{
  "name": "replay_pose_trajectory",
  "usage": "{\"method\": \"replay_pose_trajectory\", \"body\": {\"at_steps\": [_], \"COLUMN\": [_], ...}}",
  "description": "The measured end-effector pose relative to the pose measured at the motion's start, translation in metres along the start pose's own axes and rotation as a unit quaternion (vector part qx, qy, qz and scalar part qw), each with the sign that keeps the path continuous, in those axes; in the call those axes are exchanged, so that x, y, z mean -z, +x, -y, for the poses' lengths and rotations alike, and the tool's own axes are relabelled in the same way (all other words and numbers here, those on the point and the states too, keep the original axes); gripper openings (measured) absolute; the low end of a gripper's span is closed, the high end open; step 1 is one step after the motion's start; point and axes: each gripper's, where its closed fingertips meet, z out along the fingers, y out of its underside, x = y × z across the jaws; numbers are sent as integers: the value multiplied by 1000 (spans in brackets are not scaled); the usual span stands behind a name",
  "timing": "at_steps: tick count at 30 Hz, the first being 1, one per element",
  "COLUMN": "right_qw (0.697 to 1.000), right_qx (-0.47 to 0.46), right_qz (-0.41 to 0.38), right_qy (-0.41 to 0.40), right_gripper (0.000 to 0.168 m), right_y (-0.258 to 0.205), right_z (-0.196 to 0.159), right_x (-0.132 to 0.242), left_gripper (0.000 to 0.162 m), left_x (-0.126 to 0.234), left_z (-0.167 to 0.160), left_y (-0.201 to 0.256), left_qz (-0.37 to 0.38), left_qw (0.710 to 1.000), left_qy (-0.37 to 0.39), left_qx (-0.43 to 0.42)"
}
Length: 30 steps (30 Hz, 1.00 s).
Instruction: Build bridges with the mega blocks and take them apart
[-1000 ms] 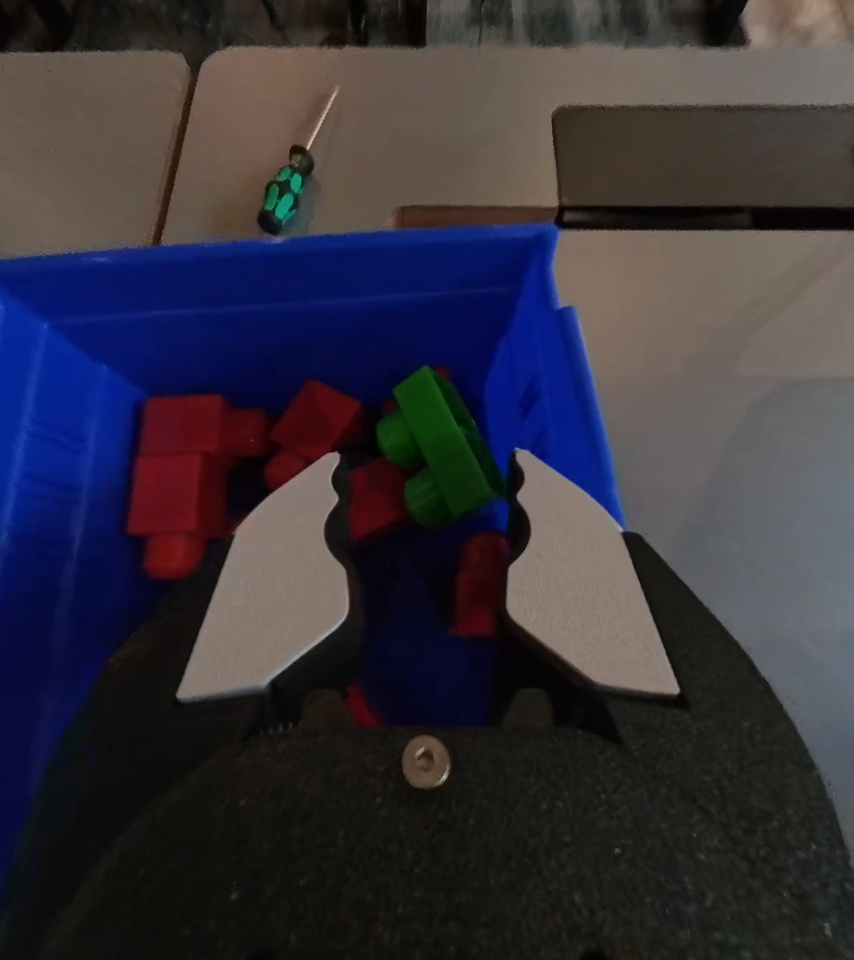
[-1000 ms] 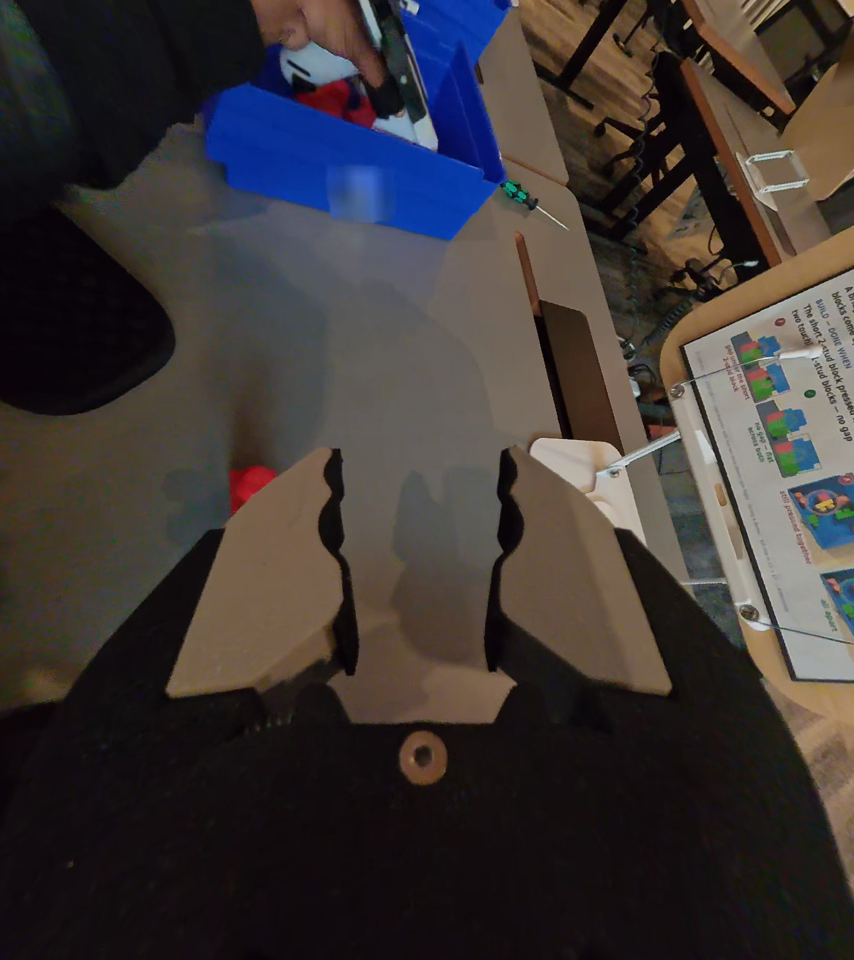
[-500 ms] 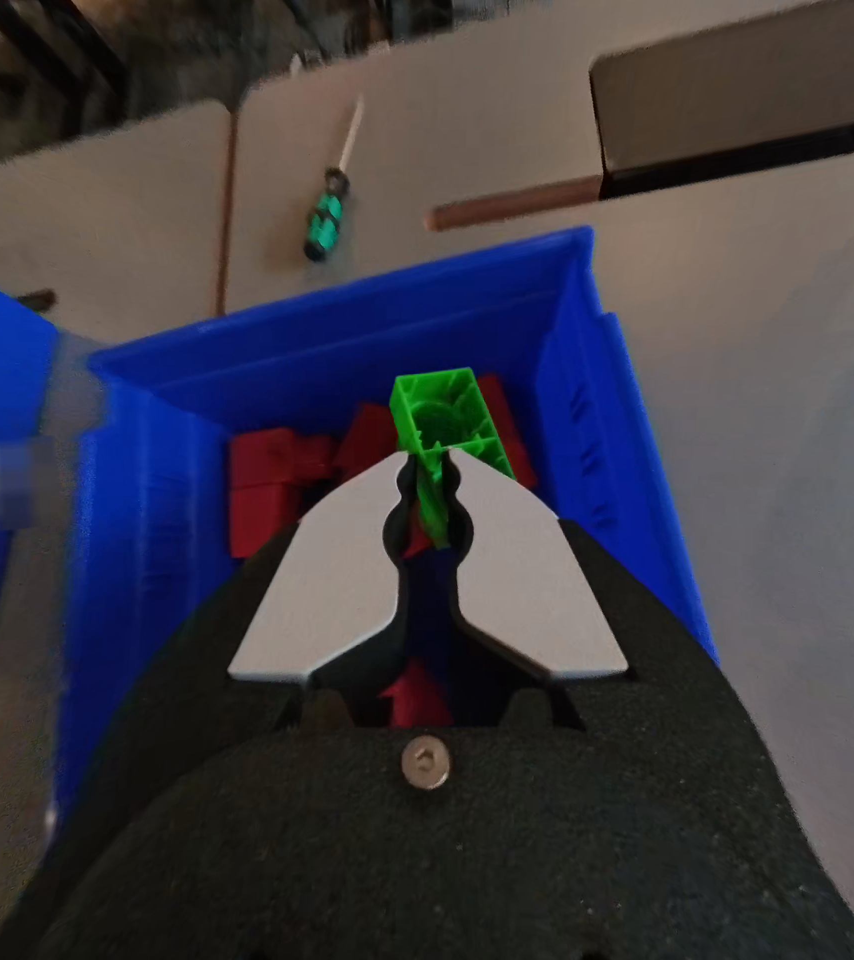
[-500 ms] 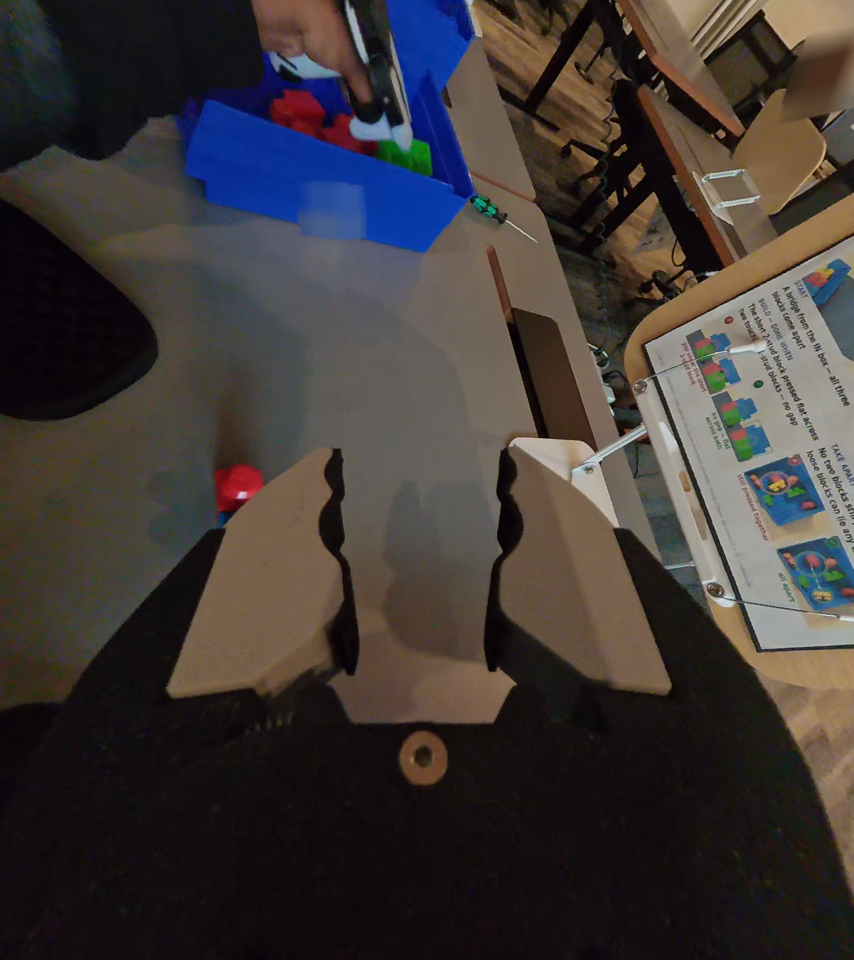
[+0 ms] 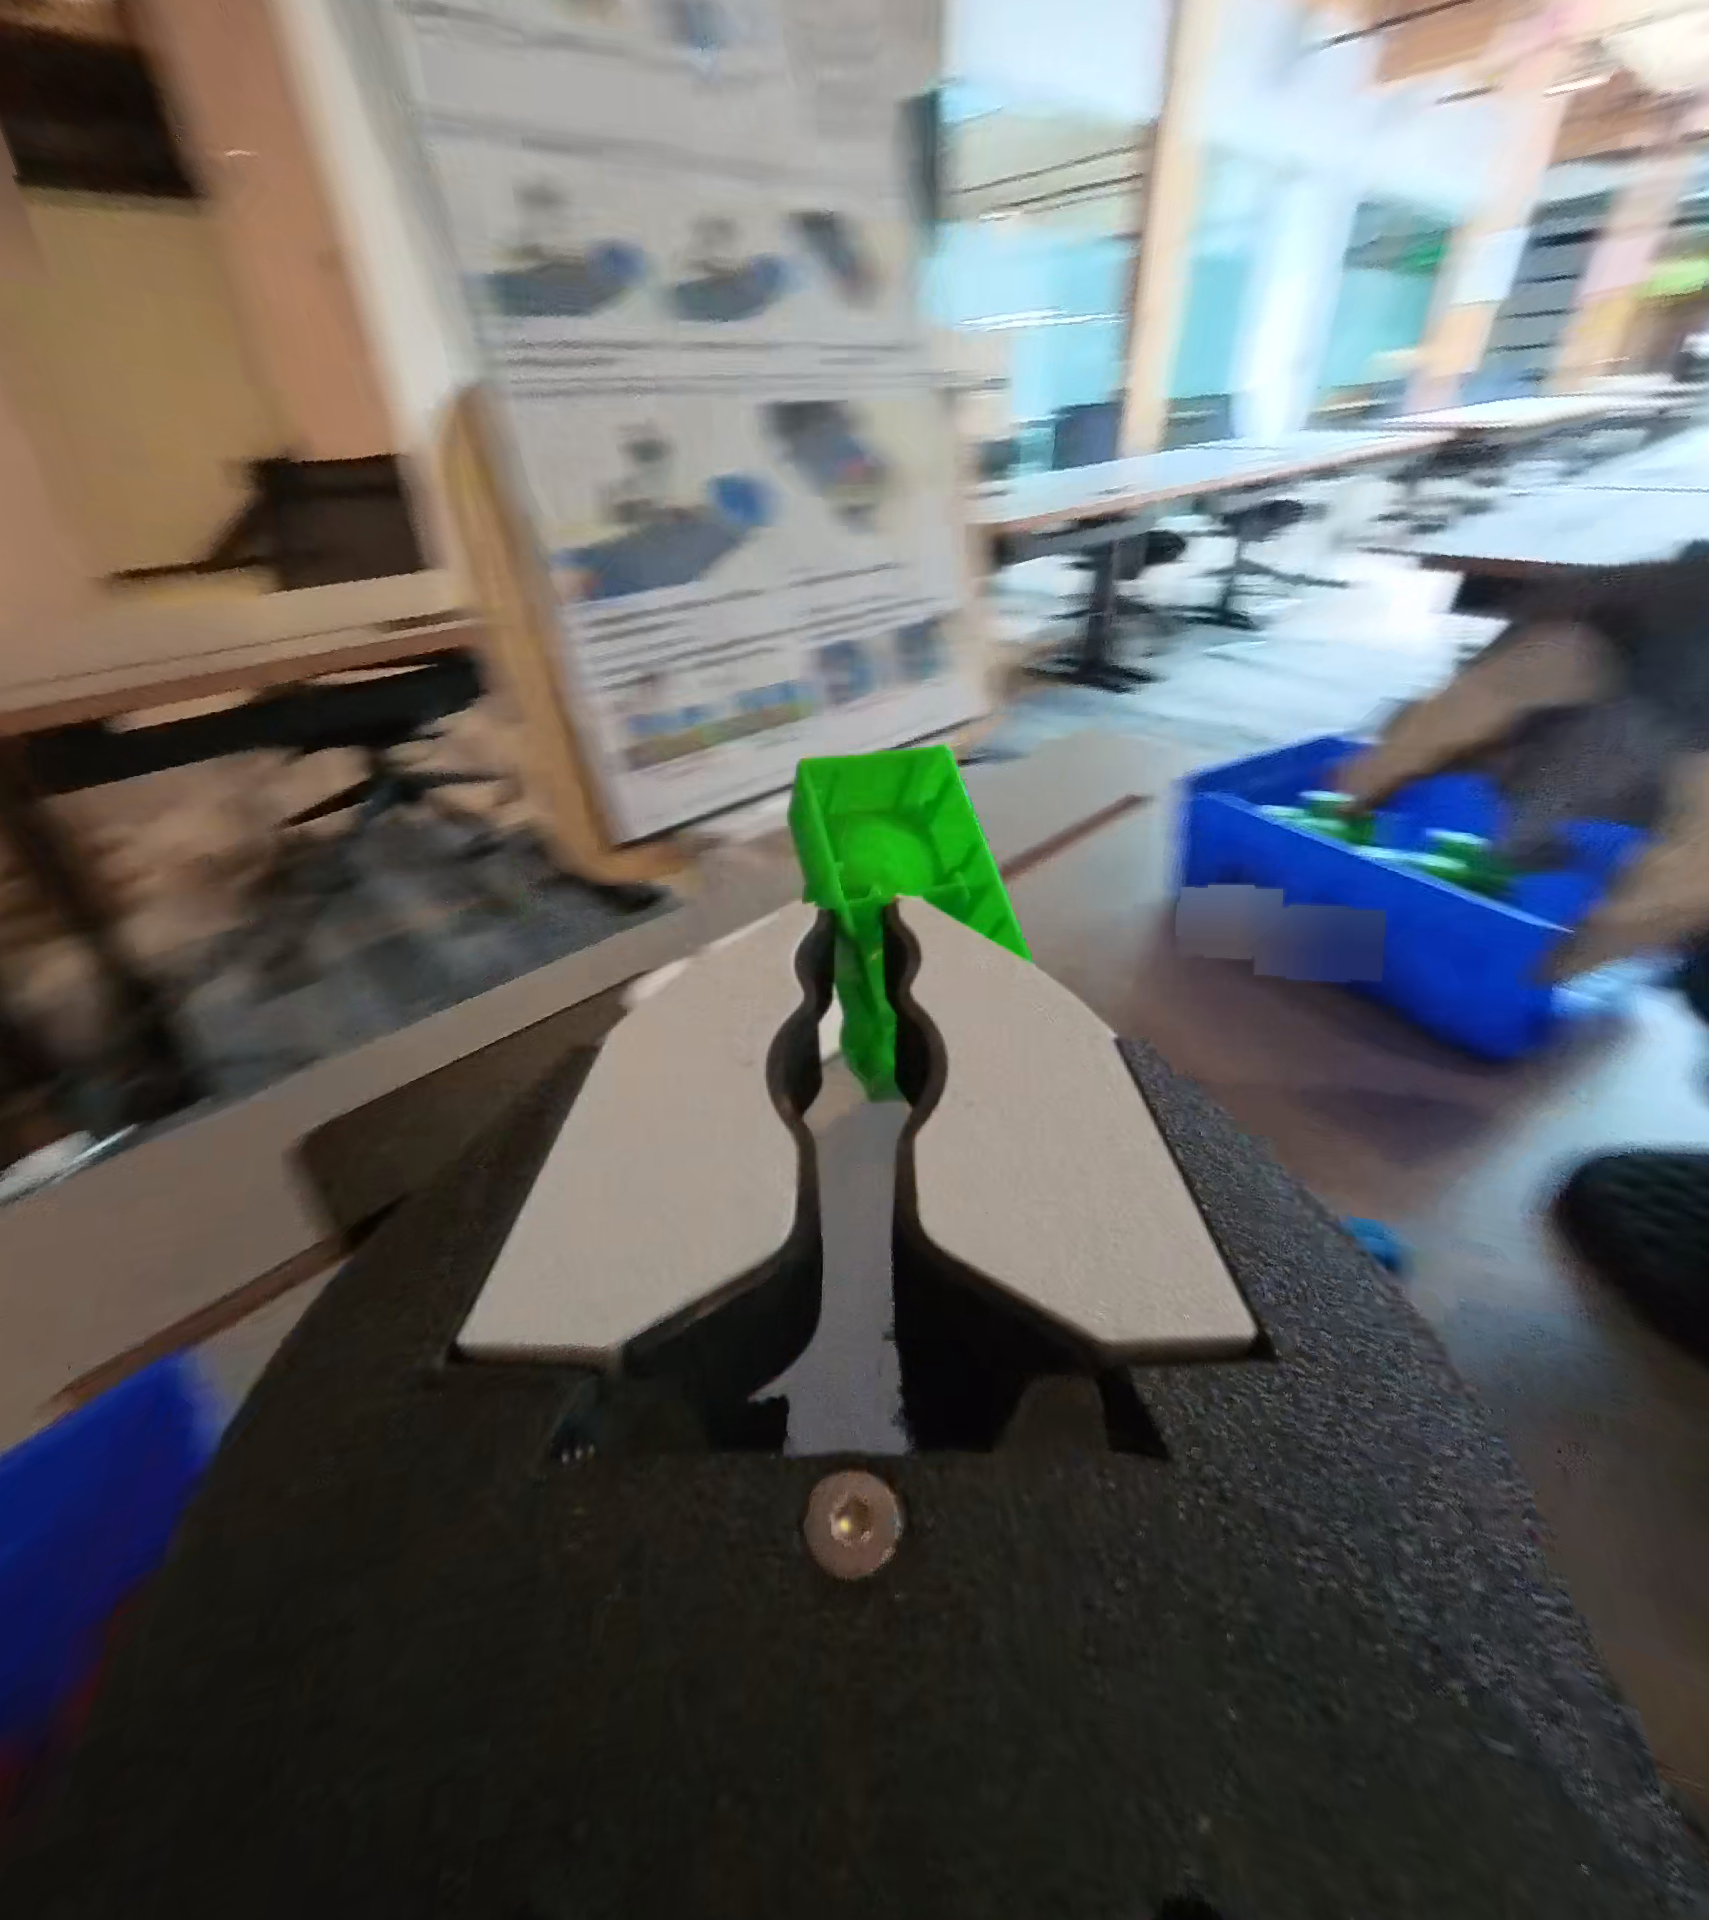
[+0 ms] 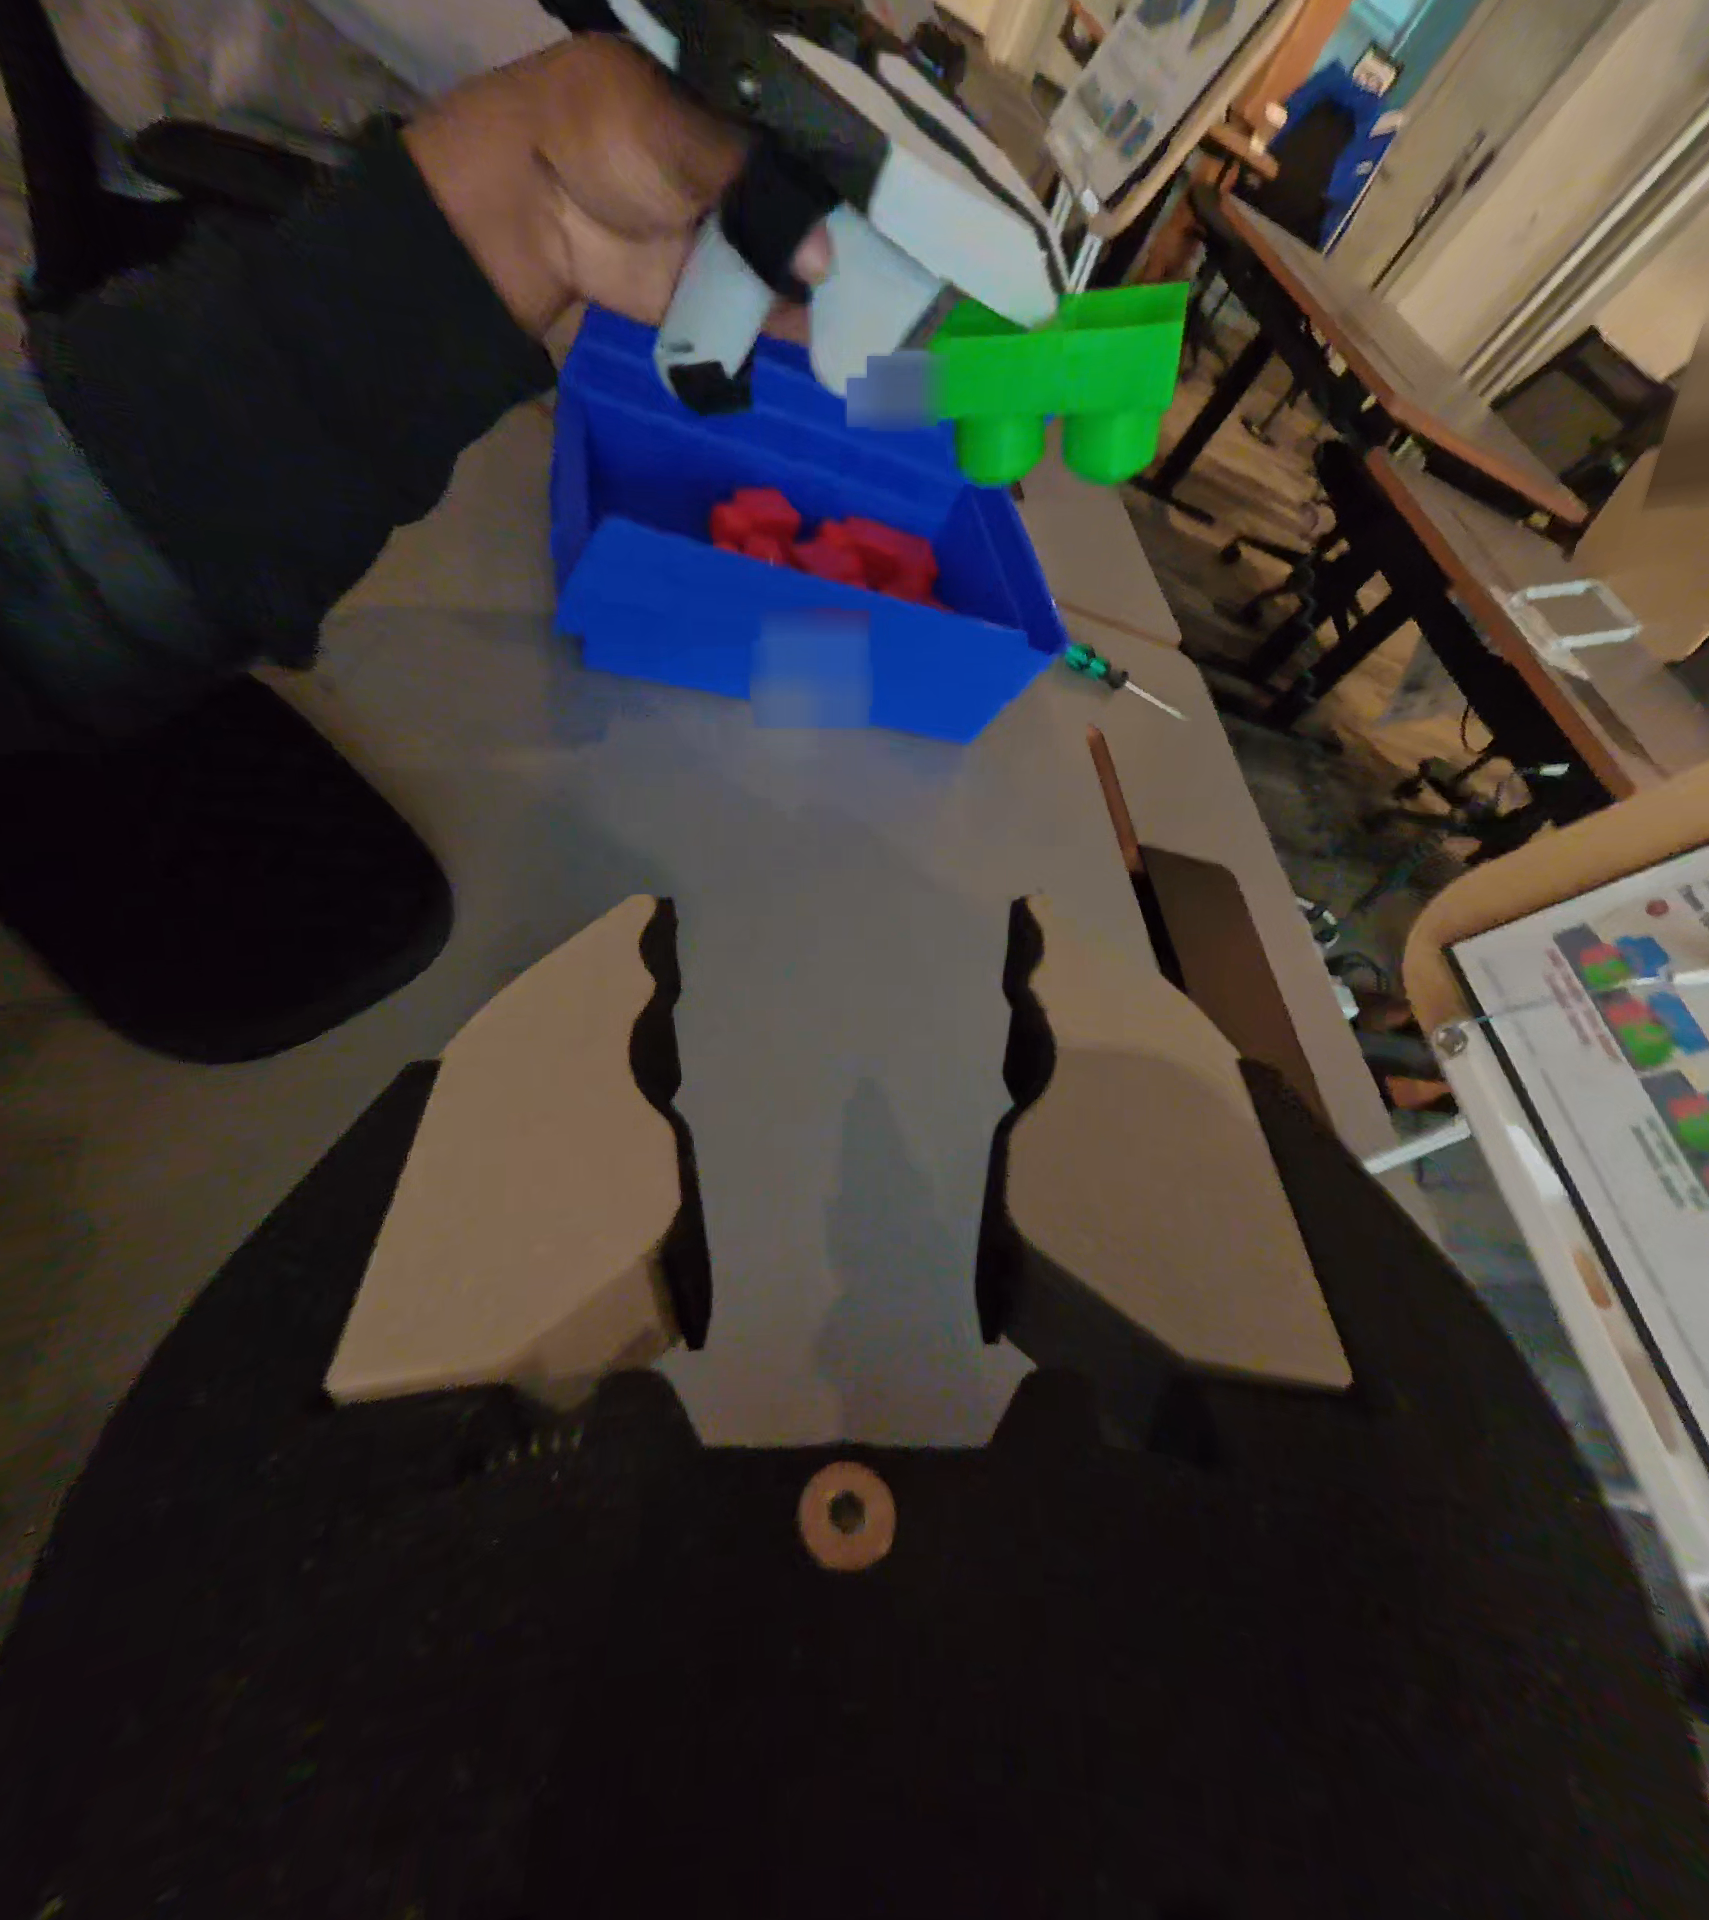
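My left gripper (image 5: 855,916) is shut on a green two-stud block (image 5: 894,831) and holds it up in the air, hollow underside toward the camera. In the right wrist view the left gripper (image 6: 917,301), held by a hand, carries the green block (image 6: 1063,364) with studs pointing down, above a blue bin (image 6: 798,639). Several red blocks (image 6: 829,551) lie in that bin. My right gripper (image 6: 837,912) is open and empty, low over the grey table (image 6: 829,831), in front of the bin.
A green-handled screwdriver (image 6: 1099,665) lies right of the bin. An instruction board (image 6: 1660,1143) stands at the right edge. A dark rounded shape (image 6: 164,883) sits at the left. In the blurred left wrist view a hand reaches into a second blue bin (image 5: 1369,935). The tips of one gripper are about 20 cm away from the tips of the other.
My left gripper closed on the green block inside the bin, lifted it out and swung up and away. My right gripper stayed open and shifted toward the bin.
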Motion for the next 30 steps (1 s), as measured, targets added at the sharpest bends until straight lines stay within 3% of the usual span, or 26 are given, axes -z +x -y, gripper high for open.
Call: {"method": "replay_pose_trajectory", "body": {"at_steps": [6, 11, 16, 18, 21, 24, 26, 30], "right_qw": [996, 987, 980, 979, 976, 975, 972, 968], "right_qx": [18, 16, 5, 8, 8, -39, -71, -80], "right_qz": [-7, 49, 81, 75, 70, 72, 67, 56], "right_qy": [88, 154, 182, 190, 208, 208, 215, 230], "right_gripper": [75, 70, 60, 41, 39, 38, 38, 38], "right_y": [10, -4, -14, -13, -12, -6, 0, 5], "right_z": [13, 24, 33, 35, 42, 45, 49, 52], "right_x": [-5, 1, -2, -3, 0, 7, 12, 18], "left_gripper": [9, 8, 8, 8, 9, 40, 52, 69], "left_x": [-16, -26, -32, -34, -32, -34, -33, -23], "left_z": [8, -1, -10, -13, -7, -4, -1, 9], "left_y": [119, 149, 160, 160, 159, 148, 139, 140], "left_qz": [-273, -347, -367, -364, -356, -305, -272, -287], "left_qw": [962, 938, 930, 931, 934, 949, 959, 955], "left_qy": [12, -9, -26, -31, -5, 17, 15, 32], "left_qx": [-4, -1, -2, -9, -23, -75, -85, -73]}}
